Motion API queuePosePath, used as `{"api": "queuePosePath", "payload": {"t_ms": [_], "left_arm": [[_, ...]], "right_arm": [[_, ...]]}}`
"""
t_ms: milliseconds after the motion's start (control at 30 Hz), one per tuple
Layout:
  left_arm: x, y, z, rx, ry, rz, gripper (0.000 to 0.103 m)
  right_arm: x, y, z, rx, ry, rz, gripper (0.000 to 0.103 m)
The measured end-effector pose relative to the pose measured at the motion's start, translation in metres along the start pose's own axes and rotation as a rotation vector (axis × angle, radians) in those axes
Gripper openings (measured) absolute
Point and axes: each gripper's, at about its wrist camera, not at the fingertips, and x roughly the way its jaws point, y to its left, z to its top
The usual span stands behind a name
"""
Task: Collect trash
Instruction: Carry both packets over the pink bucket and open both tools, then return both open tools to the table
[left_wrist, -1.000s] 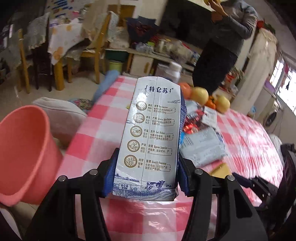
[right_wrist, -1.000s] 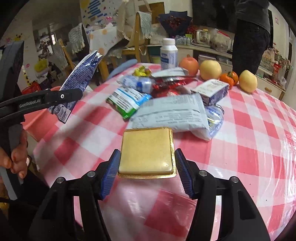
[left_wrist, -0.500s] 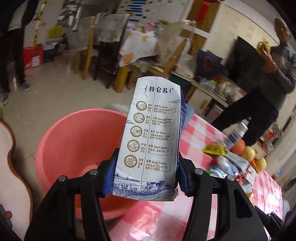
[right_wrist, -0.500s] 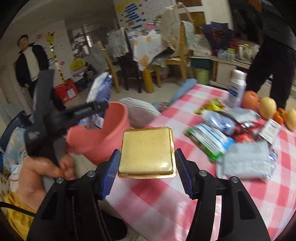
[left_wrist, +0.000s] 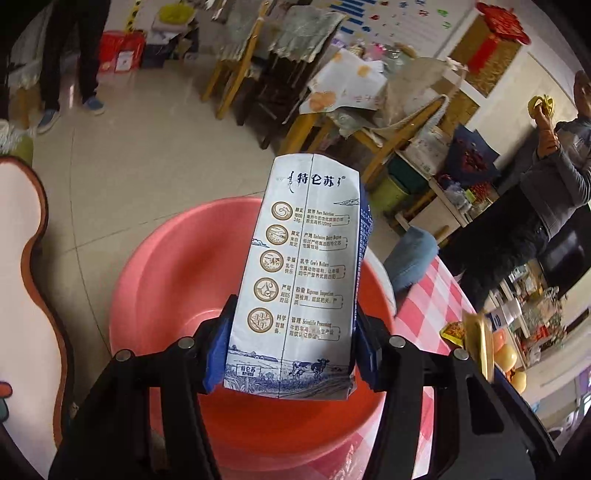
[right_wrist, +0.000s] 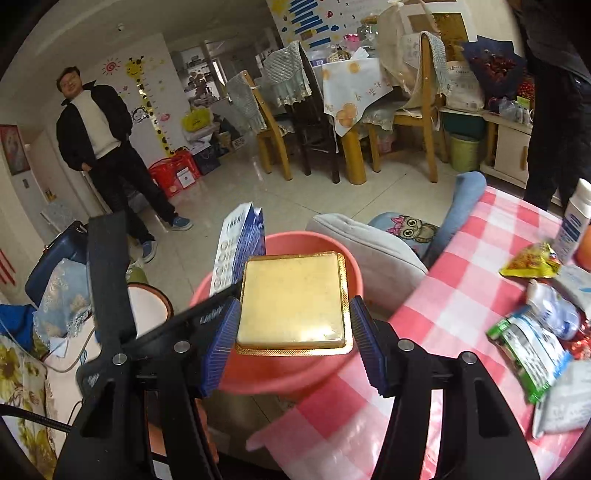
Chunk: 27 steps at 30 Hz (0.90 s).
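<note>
Our left gripper (left_wrist: 291, 354) has both blue pads clamped on the lower sides of the milk carton (left_wrist: 306, 273), which stands upright between them. Our right gripper (right_wrist: 293, 347) grips the gold-rimmed square tray (right_wrist: 293, 301) flat between its pads, edge to edge. Both items are therefore held, not yet released.

The carton hangs directly over the open pink basin (left_wrist: 177, 280); the tray sits at the basin's near rim in the right wrist view, beside the carton. We judge the current step to be the carry to the basin, almost complete: the drop remains for both items.

Work left is substantial. On the checked tablecloth (right_wrist: 454, 295) we see a yellow snack packet (right_wrist: 532, 262), a green wrapper (right_wrist: 532, 354) and pale bags further right, all well apart from the basin.

Limits of view:
- The basin floor is largely masked by the carton and fingers; the visible part shows no contents, but we cannot confirm it is empty.
- The wrappers at the right edge are blurred and cut off.
- What the basin stands on is not visible.
</note>
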Motion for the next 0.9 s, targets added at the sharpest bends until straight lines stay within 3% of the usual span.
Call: {"api": "queuePosePath", "payload": {"t_ms": [133,200,500,633,900], "left_arm": [[0.007,0.010,0.003,-0.014,0.023,0.017,0.066],[0.008,0.010,0.004,-0.014,0.018,0.031,0.074],[0.002,-0.002,0.002,0.036,-0.065,0.035,0.083],[-0.006,-0.020,-0.003,0.113,-0.150,-0.016,0.090],[-0.010,-0.049,-0.016,0.209,-0.153,-0.118,0.091]], "right_arm": [[0.015,-0.011,0.005,0.048,-0.003,0.013,0.073],[0.015,-0.017,0.002,0.080,-0.020,0.025,0.085],[-0.023,-0.045,-0.021,0.147,-0.096,-0.036,0.088],[-0.039,-0.050,-0.035,0.131,-0.108,-0.105,0.088],[-0.062,-0.055,-0.071,0.056,-0.094,-0.247,0.088]]}}
